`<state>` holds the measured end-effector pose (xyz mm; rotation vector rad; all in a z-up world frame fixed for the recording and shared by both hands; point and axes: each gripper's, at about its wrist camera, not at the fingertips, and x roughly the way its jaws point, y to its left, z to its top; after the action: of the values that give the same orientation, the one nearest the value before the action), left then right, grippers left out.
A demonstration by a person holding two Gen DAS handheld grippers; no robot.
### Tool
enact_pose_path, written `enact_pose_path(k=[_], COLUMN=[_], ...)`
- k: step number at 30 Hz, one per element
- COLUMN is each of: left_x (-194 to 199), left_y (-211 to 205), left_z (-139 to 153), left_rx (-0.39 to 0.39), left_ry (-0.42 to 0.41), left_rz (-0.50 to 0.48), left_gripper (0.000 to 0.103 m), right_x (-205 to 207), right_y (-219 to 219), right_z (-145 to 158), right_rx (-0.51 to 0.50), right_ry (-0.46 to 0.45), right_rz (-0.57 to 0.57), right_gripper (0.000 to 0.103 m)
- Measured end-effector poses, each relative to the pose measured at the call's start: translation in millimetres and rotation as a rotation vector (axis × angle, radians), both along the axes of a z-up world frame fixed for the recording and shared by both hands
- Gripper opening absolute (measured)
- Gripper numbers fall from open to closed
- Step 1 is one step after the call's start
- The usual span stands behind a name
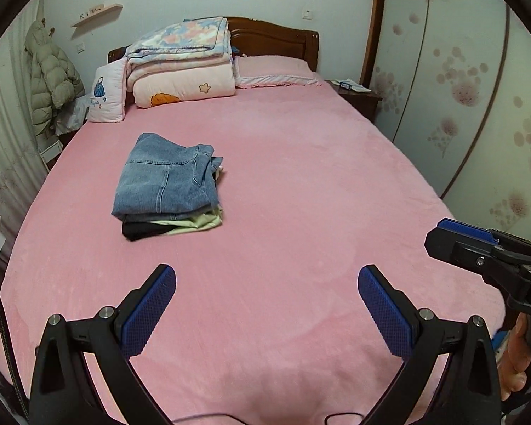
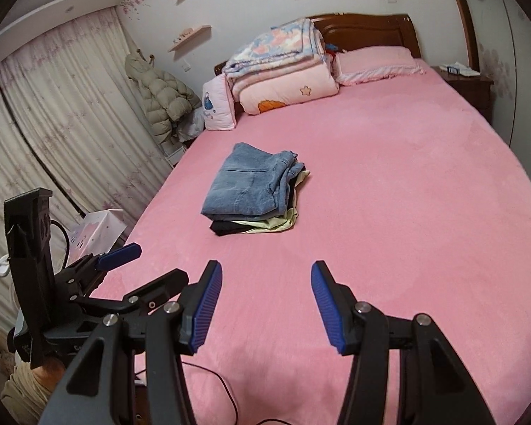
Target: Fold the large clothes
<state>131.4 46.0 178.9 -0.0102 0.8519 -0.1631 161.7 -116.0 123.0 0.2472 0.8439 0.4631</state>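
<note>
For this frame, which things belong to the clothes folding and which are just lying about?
Job: jeans atop the folded stack; left gripper and right gripper, both open and empty.
Lying about: quilts, pillow, coat, nightstand.

Folded clothes stack on pink bed

text: none legible | small pillow: embroidered script, perhaps lettering, too blurred
</note>
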Motion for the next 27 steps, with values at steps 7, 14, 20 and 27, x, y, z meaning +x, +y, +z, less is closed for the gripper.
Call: enact_pose_path(k=[7,14,20,27], left_x=[-64.9,-98.7,-115.2,-115.3], left_y=[-16.2,-26.6,-31.2,-33.1], left_z=[3.5,-7.5,-24.0,-39.4], left_rx=[0.001,0.036,0.015,0.035], left_ry=[0.003,-0.051,-0.061,-0.056], left_rz=[0.004,0.061,0.099,0.115], left_gripper=[0.102,0.102,0.102,0.102], right_x=[-67.1,-110.2,-122.0,-127.3], right_y=[-1.9,-8.8,-16.7,-17.4], right_z=[15.6,-5.9,-23.0,-42.7], right_rx=[-0.039,-0.074,-0.108,-0.152], right_ry=[-0.049,-0.061,-0.086,-0.094], right_rz=[0.024,-0.019,-0.083,-0.103], right_gripper=[0.053,0.053,0.053,0.053])
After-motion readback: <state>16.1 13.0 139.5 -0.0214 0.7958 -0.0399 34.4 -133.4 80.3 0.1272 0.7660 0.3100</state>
